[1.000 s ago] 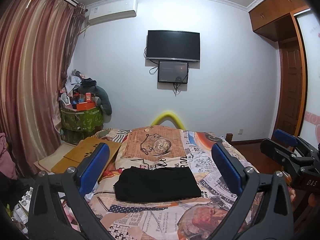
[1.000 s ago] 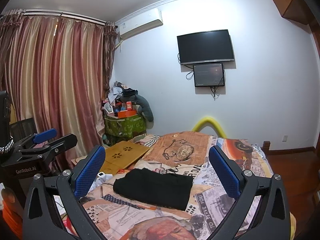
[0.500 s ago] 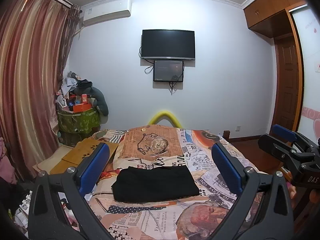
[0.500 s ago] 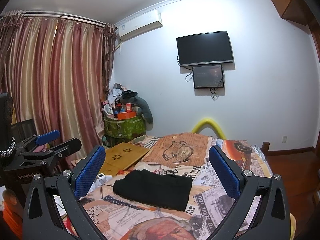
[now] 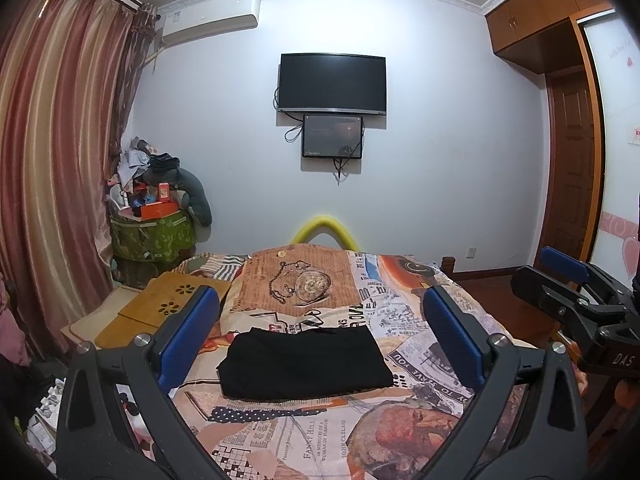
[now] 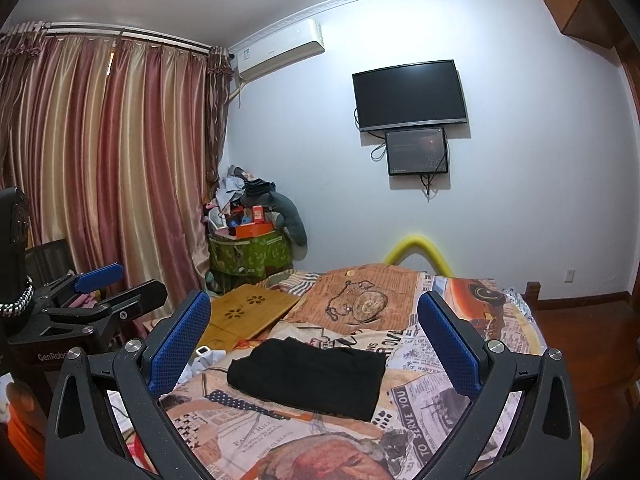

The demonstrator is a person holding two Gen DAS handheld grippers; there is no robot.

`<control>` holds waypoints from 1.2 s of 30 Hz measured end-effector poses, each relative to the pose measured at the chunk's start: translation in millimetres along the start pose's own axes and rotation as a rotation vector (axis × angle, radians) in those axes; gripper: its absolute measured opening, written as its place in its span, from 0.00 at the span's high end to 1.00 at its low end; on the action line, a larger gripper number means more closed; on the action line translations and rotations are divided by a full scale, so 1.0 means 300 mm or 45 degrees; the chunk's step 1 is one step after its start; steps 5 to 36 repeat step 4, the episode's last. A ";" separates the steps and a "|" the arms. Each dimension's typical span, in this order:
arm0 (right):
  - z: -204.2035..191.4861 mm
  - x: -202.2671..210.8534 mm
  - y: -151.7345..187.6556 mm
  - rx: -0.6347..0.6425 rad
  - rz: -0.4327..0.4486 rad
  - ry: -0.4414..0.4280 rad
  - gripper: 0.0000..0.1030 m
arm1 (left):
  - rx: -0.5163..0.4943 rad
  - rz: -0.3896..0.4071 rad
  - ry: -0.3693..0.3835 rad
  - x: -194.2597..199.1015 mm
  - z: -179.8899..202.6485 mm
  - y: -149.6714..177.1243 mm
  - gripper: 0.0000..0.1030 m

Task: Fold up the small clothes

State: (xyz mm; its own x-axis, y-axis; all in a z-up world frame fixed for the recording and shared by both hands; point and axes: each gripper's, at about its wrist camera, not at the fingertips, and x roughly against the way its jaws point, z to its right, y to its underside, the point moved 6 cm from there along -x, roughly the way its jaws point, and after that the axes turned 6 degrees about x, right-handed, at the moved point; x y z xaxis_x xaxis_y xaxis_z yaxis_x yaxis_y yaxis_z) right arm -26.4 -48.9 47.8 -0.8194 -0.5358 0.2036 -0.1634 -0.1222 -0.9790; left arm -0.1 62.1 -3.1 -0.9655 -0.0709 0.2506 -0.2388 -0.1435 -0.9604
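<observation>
Little has changed over the last 1 second beyond a slight camera drift: the left gripper [image 5: 318, 336] and right gripper [image 6: 314, 338] are held raised with jaws apart and nothing gripped, while the folded black garment [image 5: 304, 362] lies untouched at 12 o'clock on the bedspread [image 5: 416, 332], so the fold is judged finished.

Grippers: I am holding two — my left gripper [image 5: 320, 334] and my right gripper [image 6: 314, 334], both with jaws spread wide.
Folded clothes: one black garment [image 5: 304, 362] is lying on the bed [image 5: 420, 312].
Screens: two are hanging on the wall — a large TV [image 5: 333, 83] and a smaller monitor [image 5: 332, 136].
Air conditioners: one air conditioner [image 5: 210, 16].
Wooden trays: one lap tray [image 5: 168, 306].
</observation>
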 end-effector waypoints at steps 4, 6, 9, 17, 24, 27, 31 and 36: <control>-0.004 -0.001 0.004 -0.004 -0.003 0.000 0.00 | 0.001 -0.005 0.002 -0.004 -0.001 0.004 0.00; -0.004 -0.001 0.004 -0.004 -0.003 0.000 0.00 | 0.001 -0.005 0.002 -0.004 -0.001 0.004 0.00; -0.004 -0.001 0.004 -0.004 -0.003 0.000 0.00 | 0.001 -0.005 0.002 -0.004 -0.001 0.004 0.00; -0.004 -0.001 0.004 -0.004 -0.003 0.000 0.00 | 0.001 -0.005 0.002 -0.004 -0.001 0.004 0.00; -0.004 -0.001 0.004 -0.004 -0.003 0.000 0.00 | 0.001 -0.005 0.002 -0.004 -0.001 0.004 0.00; -0.004 -0.001 0.004 -0.004 -0.003 0.000 0.00 | 0.001 -0.005 0.002 -0.004 -0.001 0.004 0.00; -0.004 -0.001 0.004 -0.004 -0.003 0.000 0.00 | 0.001 -0.005 0.002 -0.004 -0.001 0.004 0.00; -0.004 -0.001 0.004 -0.004 -0.003 0.000 0.00 | 0.001 -0.005 0.002 -0.004 -0.001 0.004 0.00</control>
